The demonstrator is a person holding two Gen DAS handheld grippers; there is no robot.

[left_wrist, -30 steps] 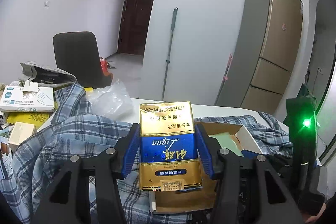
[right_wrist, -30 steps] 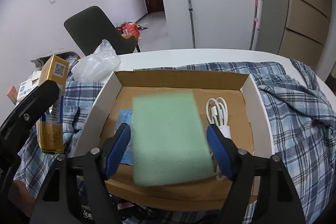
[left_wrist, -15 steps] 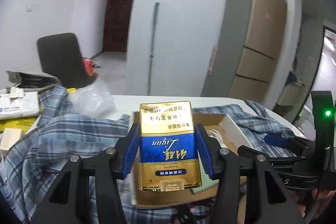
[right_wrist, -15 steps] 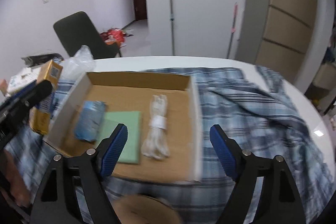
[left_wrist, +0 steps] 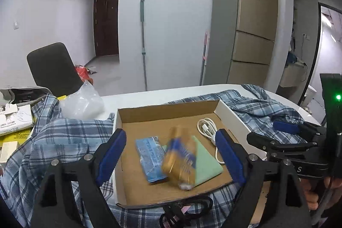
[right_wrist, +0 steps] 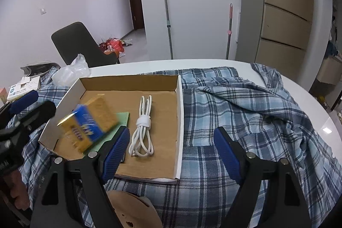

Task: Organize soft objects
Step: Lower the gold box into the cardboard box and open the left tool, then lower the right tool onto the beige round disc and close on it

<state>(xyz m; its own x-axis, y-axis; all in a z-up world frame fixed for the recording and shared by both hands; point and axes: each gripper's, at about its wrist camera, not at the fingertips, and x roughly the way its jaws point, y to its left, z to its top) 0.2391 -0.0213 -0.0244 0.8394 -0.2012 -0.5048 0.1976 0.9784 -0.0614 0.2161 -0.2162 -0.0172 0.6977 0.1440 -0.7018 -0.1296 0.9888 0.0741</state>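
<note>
1. The gold-and-blue pack (left_wrist: 180, 158) is motion-blurred over the near part of the cardboard box (left_wrist: 168, 109), tilted, with nothing gripping it. I can't tell if it's touching the bottom yet, but it looks like it's landing on the green sponge (left_wrist: 205, 161).
2. Also in the box: a light blue tissue packet (left_wrist: 149, 160) just left of the pack, the sponge under and right of it, and a coiled white cable (right_wrist: 142, 126) over toward the box's right wall.
3. Left gripper (left_wrist: 171, 155) is spread wide and holding nothing, blue pads on either side of the box's near half.
4. Right gripper (right_wrist: 171, 155) is the same, wide open and empty, sitting over the box's right wall and the cloth next to it.
5. Outside the box, the plaid shirt (right_wrist: 245, 104) is bunched up all around it on the white table (right_wrist: 213, 63), and a crumpled clear plastic bag (left_wrist: 82, 102) sits behind the box's far left corner.
6. My read: several small items are boxed, so a good chunk seems done. The shirt looks like the big soft thing left, maybe the bag too.
</note>
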